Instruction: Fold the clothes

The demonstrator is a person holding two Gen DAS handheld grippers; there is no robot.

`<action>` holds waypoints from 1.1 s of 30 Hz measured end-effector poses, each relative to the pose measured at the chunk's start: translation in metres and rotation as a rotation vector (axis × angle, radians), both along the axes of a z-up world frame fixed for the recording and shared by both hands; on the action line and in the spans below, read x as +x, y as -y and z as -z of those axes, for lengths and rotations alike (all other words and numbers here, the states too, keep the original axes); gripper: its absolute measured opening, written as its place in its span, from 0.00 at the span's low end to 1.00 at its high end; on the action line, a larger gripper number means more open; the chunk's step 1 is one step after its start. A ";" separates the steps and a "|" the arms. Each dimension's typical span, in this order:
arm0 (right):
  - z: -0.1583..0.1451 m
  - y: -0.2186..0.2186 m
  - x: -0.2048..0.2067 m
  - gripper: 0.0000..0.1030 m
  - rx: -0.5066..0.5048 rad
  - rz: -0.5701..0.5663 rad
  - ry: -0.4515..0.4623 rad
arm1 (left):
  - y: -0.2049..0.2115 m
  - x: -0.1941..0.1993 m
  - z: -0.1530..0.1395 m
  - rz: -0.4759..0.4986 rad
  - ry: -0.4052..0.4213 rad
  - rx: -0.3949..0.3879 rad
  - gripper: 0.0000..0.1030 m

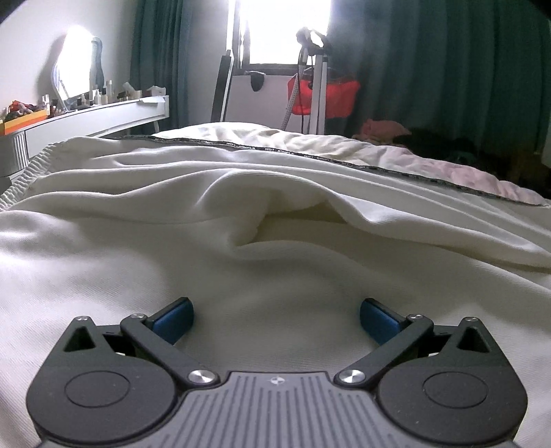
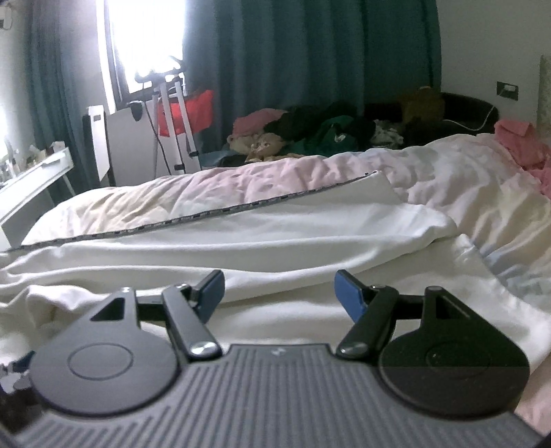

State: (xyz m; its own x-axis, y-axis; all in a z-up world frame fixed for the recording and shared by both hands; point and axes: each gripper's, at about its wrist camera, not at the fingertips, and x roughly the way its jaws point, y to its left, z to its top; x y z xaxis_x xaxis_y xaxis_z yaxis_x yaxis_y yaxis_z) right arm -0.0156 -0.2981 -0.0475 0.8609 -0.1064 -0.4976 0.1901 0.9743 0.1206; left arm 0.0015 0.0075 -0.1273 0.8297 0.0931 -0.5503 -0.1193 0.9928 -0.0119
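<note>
- On the bed (image 2: 465, 193), a white garment (image 1: 275, 193) lies spread and rumpled, its far edge trimmed with a dark band (image 1: 344, 160) that runs across both views.
- The left gripper (image 1: 275, 320) sits low over the white cloth with its blue-padded fingers (image 1: 174, 322) spread to their widest; nothing is between them, only the fabric beneath.
- The right gripper (image 2: 279, 293) hovers over the same garment with its fingers (image 2: 349, 294) parted and nothing caught between them.
- The left wrist view alone shows a raised fold with a hollow pocket (image 1: 296, 213) in the middle of the garment, and a ribbed, gathered hem (image 1: 20, 186) at its left edge.
- That view also takes in a white dresser (image 1: 103, 119) with a lit mirror (image 1: 74, 74) and small bottles, seen only as a sliver in the other view.
- The right wrist view alone shows the garment's far corner (image 2: 378, 181) lying on a pale pink quilt, a heap of dark, green and pink clothes (image 2: 327, 132) past the bed, and more pink cloth (image 2: 523, 148) at the right.
- A wall socket (image 2: 507, 90) shows only there too.
- Both views share the bright window (image 1: 282, 31), green curtains (image 1: 447, 62) and a white stand with a red bag (image 1: 325, 94).
- The dark band carries repeated light lettering, too small and blurred to read.
- No brand mark is legible on either gripper.
</note>
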 end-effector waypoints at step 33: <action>0.001 0.018 0.000 0.70 0.096 0.076 -0.004 | -0.001 0.002 0.001 0.001 -0.001 0.000 1.00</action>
